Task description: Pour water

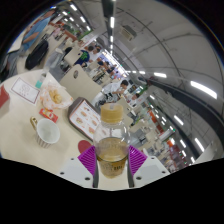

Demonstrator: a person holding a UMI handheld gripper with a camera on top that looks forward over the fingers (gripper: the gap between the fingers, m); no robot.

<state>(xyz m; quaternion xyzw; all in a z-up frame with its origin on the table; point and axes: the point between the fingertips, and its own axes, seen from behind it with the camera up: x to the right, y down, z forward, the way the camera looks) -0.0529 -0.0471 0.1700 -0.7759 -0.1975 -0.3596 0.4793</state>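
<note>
A clear bottle (112,150) with yellowish liquid in its lower part sits between my gripper's (112,160) two purple pads (88,158), and both fingers press on its sides. The view is tilted, so the table slants. Just beyond the bottle stands a clear glass (110,112) holding yellowish liquid, close to the bottle's upper part. A white cup (46,131) rests on the pale table (25,150) to the left of the fingers.
A menu card (82,117) lies beside the glass. A basket of food (55,96) and a white paper (24,90) sit farther left. Beyond the table is a large hall with people, other tables and ceiling lights.
</note>
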